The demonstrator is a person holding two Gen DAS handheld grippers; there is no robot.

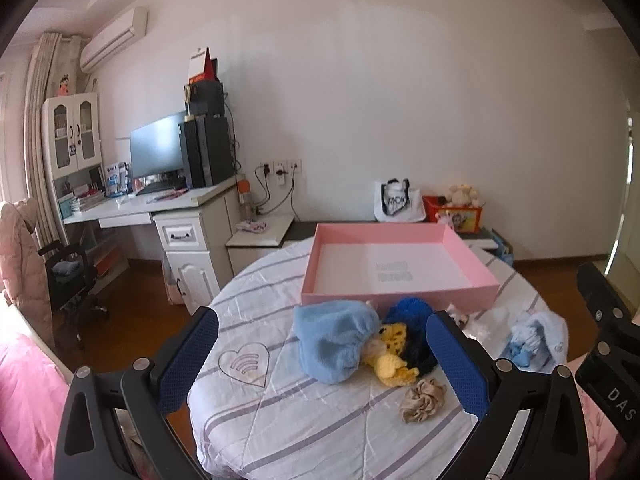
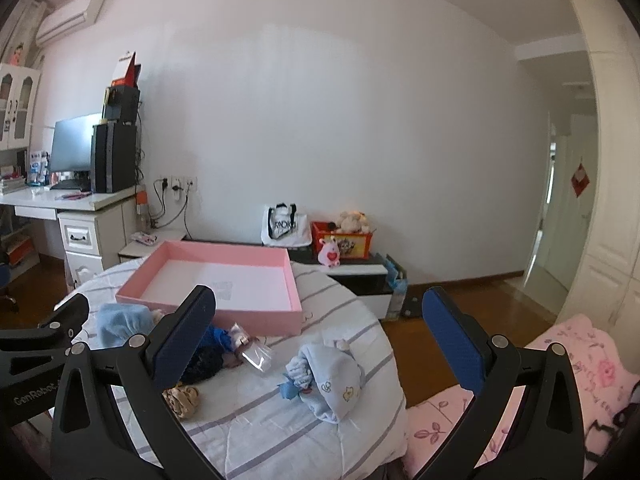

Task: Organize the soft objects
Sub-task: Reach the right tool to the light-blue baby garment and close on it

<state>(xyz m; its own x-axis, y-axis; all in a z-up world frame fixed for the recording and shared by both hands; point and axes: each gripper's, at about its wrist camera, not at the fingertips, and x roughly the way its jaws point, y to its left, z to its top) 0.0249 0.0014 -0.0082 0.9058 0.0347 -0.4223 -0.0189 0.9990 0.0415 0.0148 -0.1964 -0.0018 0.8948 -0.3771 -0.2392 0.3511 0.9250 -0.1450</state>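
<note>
Hovering above the near edge of the round tabletop (image 1: 248,432), the left hand-held gripper (image 1: 322,360) has its jaws spread wide and holds nothing. Between its blue pads (image 1: 188,360), slightly ahead, lies a light blue fleece hat (image 1: 334,338), touching a yellow knitted toy (image 1: 394,354) and a dark blue knitted piece (image 1: 412,312) on its right. Nearer the gripper, just inside its right pad, sits a beige scrunchie (image 1: 422,400), apart from the pile. Straight ahead, beyond the pile, a shallow pink box (image 1: 400,294) rests on the striped cloth, its white floor bare. To the right of the right pad lies a bundle of pale blue baby clothes (image 1: 534,338).

The right hand-held gripper (image 2: 320,344) is likewise released, jaws wide apart, grasping nothing. The pale blue baby clothes (image 2: 332,380) lie between its fingers, close in front. A small doll in a clear plastic wrapper (image 2: 254,354) lies ahead and to the left, just beside the dark blue knitted piece (image 2: 212,340), which the left finger partly hides. The scrunchie (image 2: 182,400) shows low beside that finger. The pink box (image 2: 216,312) stands ahead to the left. The left hand-held gripper (image 2: 44,344) shows at the far left edge.
</note>
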